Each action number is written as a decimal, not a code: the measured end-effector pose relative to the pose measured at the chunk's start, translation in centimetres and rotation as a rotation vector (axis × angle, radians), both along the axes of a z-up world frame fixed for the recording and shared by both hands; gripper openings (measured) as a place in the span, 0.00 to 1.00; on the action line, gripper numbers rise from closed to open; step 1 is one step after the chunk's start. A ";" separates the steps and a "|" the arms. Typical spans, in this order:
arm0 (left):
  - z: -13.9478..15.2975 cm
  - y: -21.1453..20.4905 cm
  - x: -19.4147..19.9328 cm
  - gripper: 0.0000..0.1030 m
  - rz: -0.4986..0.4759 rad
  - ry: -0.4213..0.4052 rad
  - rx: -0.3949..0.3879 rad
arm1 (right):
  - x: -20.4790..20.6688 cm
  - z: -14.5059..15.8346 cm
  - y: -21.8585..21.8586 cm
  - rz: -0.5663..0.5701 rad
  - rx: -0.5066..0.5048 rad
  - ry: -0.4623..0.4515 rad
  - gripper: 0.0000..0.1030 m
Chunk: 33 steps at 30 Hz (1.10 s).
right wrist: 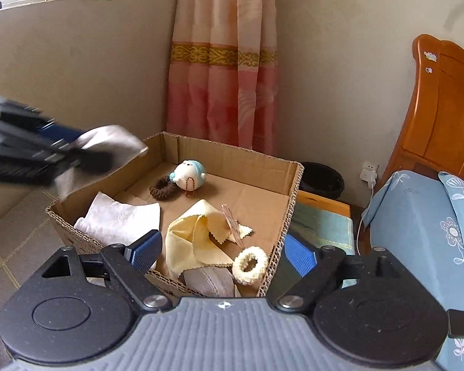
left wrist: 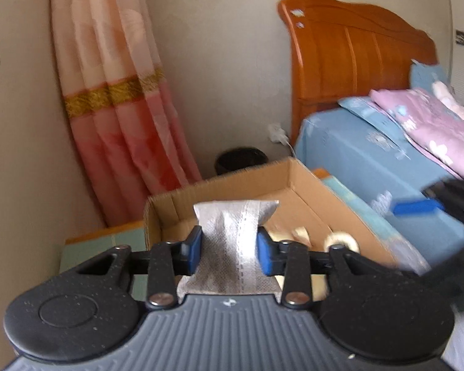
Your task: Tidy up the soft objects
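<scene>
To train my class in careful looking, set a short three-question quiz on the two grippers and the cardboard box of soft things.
1. True or false: the right gripper grips the yellow cloth.
2. What is the left gripper holding? A) grey pouch B) sock C) sponge
3. How many scrunchies lie in the cardboard box?
Key: 1 false, it is open and empty; 2 A; 3 two, the brown scrunchie and the cream scrunchie.
</scene>
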<state>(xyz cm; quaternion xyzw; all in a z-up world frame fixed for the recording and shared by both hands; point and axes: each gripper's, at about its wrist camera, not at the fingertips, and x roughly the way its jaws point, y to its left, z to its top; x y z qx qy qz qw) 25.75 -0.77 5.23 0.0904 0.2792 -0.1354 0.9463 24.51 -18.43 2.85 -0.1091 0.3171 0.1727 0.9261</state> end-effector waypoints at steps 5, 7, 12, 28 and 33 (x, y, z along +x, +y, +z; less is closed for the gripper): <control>-0.6 -0.6 1.4 0.99 0.012 -0.015 0.024 | -1.0 0.3 -0.3 -0.007 0.004 -0.001 0.93; -0.9 -0.6 1.3 0.99 0.018 0.008 0.040 | -1.4 0.3 -0.2 -0.001 0.000 -0.003 0.93; -1.0 -0.1 -0.3 0.99 0.025 0.042 0.055 | -2.2 0.4 0.2 0.008 0.002 0.002 0.95; -2.2 2.2 -7.9 0.99 0.054 0.111 0.154 | -7.0 -2.1 0.1 -0.053 0.001 0.050 0.99; -2.3 2.6 -9.7 0.99 0.085 0.131 0.154 | -8.1 -3.5 -0.5 -0.102 0.013 0.081 0.99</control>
